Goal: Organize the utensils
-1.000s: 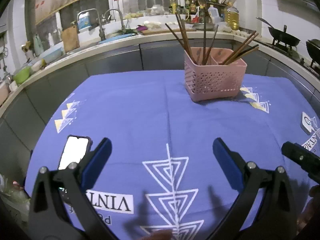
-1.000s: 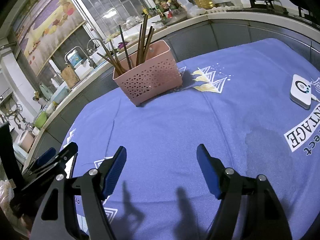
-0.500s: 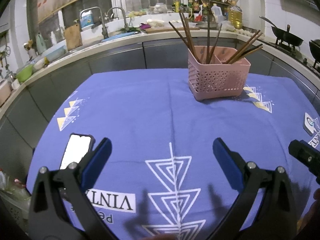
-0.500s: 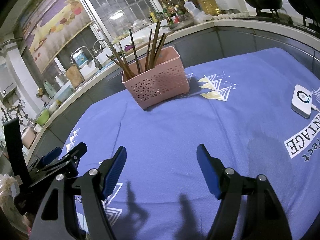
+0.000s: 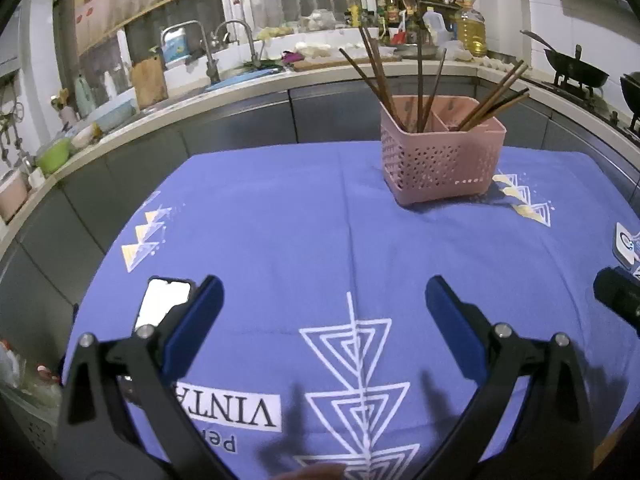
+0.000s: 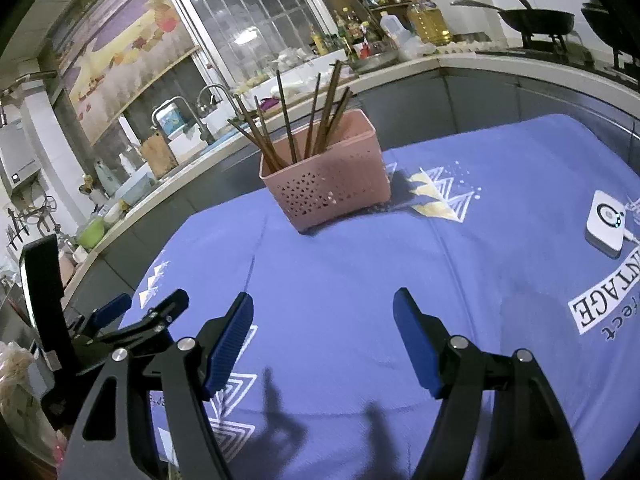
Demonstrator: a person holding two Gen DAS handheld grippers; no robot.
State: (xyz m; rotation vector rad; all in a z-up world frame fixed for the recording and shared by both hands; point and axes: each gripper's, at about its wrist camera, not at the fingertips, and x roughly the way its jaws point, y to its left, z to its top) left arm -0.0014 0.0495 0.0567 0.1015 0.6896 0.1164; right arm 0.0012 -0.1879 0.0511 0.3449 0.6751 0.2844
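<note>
Pink basket (image 5: pixel 442 156): far side of the blue cloth (image 5: pixel 280 220), chopsticks (image 5: pixel 418 84) upright in both compartments — no loose utensil in sight.
Left view: left gripper (image 5: pixel 322 304) spread wide, empty; basket sits lower and looks nearer than a second ago.
Right view: right gripper (image 6: pixel 323 326) also wide, empty; basket (image 6: pixel 326 184) more central — sorting looks finished.

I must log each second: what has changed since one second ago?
Both views shifted: the pink basket sits farther right and lower in frame. Nothing was grasped or released. The left claw and right claw stay open and empty; the chopsticks remain in the basket, the phone on the cloth.
</note>
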